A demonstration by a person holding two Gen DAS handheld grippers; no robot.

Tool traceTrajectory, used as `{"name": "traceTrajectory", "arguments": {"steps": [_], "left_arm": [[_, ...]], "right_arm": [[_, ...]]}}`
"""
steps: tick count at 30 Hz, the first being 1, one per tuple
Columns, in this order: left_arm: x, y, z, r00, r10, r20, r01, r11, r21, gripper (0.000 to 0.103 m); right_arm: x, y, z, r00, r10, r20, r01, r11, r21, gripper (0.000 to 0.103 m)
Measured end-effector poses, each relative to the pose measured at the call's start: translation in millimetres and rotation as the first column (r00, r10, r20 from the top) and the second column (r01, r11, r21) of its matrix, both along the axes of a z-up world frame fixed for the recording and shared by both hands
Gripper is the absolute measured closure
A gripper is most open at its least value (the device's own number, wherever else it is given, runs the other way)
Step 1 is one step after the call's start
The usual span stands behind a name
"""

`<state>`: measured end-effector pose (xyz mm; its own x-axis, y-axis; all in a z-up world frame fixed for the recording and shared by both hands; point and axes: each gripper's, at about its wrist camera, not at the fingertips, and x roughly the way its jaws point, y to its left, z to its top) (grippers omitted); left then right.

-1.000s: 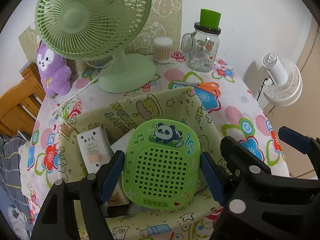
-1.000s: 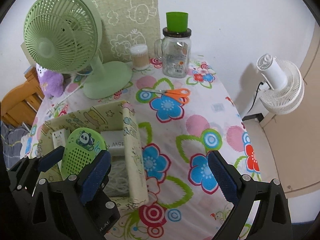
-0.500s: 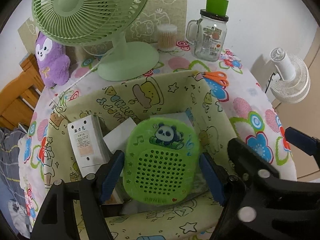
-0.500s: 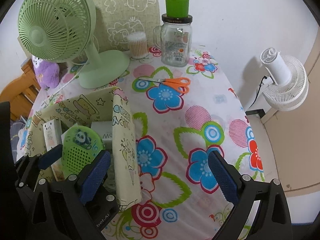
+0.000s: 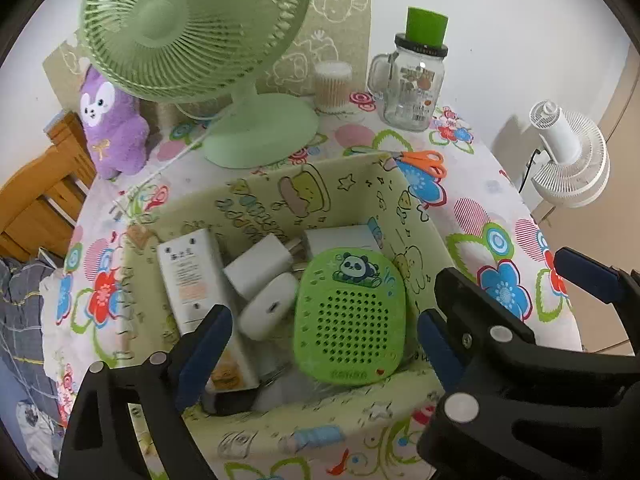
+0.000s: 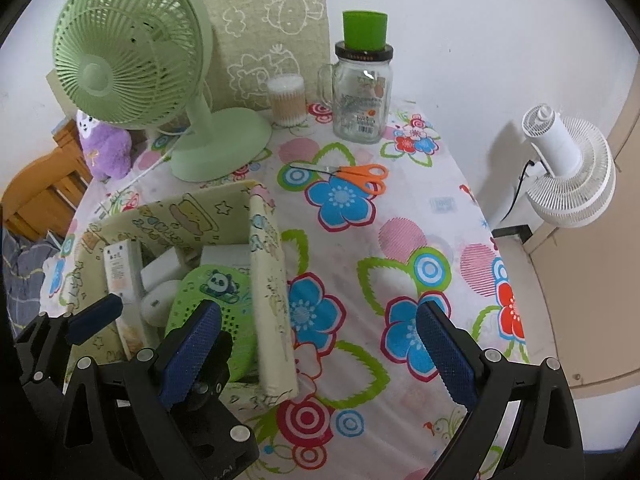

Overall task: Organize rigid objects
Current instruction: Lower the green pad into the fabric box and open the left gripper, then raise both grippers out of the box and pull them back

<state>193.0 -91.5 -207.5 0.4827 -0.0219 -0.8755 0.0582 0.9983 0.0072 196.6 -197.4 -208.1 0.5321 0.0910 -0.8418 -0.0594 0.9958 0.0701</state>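
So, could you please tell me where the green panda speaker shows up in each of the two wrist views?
Left wrist view: the green panda speaker sits low and centre, inside the fabric box, between the open left gripper's fingers without touching them.
Right wrist view: the speaker is at lower left, in the box, partly behind the right gripper's left finger.
Shared landmark: the orange scissors beyond the box.
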Motion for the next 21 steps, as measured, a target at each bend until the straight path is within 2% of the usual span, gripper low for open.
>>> {"name": "traceTrajectory", "arguments": {"steps": [14, 21], "left_arm": [[-38, 28, 31, 0.998, 0.017, 0.056, -0.017, 1.000, 0.008, 0.005], [-62, 46, 45, 0.997, 0.016, 0.070, -0.015, 1.000, -0.018, 0.005]], "right_arm": [[-37, 29, 30, 0.998, 0.004, 0.057, -0.005, 1.000, 0.011, 0.004], [-61, 42, 46, 0.996, -0.009, 0.087, 0.008, 1.000, 0.005, 0.004]]}}
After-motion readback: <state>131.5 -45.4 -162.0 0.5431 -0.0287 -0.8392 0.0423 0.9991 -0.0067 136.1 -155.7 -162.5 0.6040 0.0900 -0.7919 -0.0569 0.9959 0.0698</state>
